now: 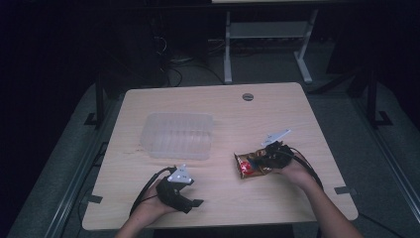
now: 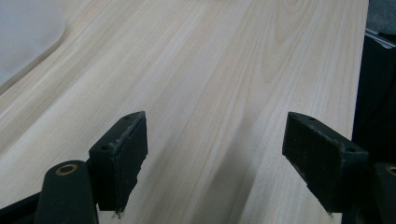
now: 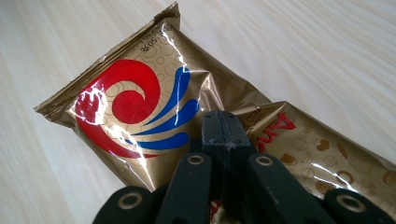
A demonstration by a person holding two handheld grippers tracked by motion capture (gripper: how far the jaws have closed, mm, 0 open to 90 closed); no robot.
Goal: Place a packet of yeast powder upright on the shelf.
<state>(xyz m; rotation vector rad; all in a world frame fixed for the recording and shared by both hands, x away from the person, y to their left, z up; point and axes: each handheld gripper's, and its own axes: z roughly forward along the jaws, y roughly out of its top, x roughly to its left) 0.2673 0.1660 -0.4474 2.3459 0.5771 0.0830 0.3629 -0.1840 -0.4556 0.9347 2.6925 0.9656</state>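
You're working on a pale wooden table [image 1: 223, 198] in a dark room; your right gripper [image 3: 227, 133] is pinching the shiny gold snack packet [image 3: 140, 107] at four o'clock, left gripper [image 2: 212, 158] gaping at seven.

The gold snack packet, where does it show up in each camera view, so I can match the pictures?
High view: gold snack packet lies right of centre on the table, at the right gripper.
Left gripper view: not in it.
Right gripper view: packet is centre, the shut jaws over its near end.
Shared landmark: the pale wood tabletop.
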